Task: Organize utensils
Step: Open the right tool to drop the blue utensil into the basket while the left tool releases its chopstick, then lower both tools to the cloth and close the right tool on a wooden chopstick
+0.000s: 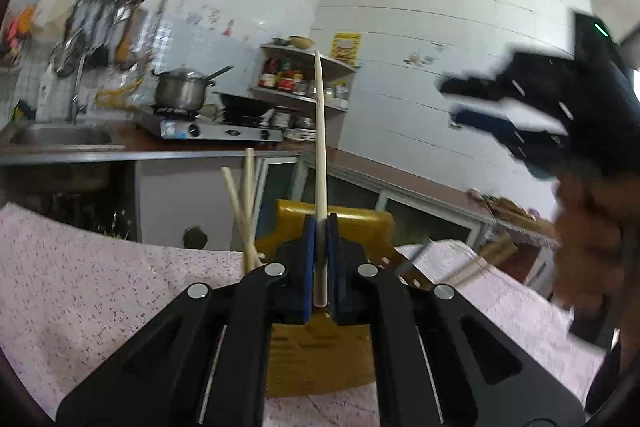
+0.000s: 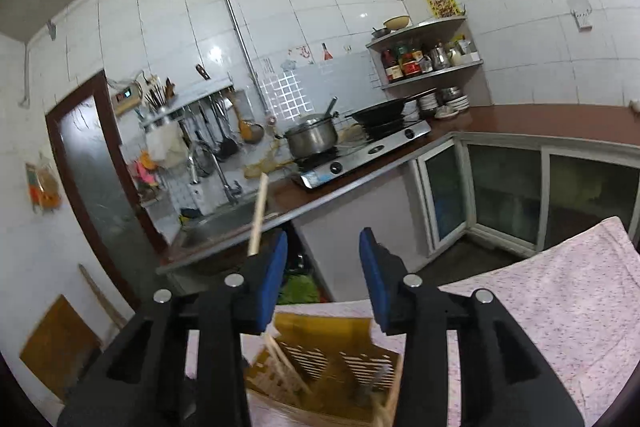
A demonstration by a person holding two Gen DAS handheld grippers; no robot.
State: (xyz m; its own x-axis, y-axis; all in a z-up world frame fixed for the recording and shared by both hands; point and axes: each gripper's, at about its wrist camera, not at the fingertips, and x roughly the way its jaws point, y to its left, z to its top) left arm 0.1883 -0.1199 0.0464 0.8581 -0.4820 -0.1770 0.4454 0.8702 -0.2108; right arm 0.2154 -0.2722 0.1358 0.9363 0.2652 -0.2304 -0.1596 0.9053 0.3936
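My left gripper (image 1: 319, 259) is shut on a pale wooden chopstick (image 1: 320, 147) that stands upright between its blue pads, above the yellow slotted utensil holder (image 1: 296, 215). Two more chopsticks (image 1: 244, 199) lean in the holder at its left. My right gripper (image 2: 323, 279) is open and empty, just above the holder (image 2: 320, 359), which has chopsticks (image 2: 288, 359) and a dark-handled utensil inside. A chopstick (image 2: 258, 215) sticks up behind its left finger. The right gripper also shows, blurred, in the left wrist view (image 1: 500, 107).
The holder stands on a table with a pink flowered cloth (image 1: 100, 275). Behind are a kitchen counter (image 2: 360, 171) with a sink (image 1: 60, 139), a gas stove with a pot (image 2: 312, 139) and a wok, and a corner shelf (image 2: 428, 67) of bottles.
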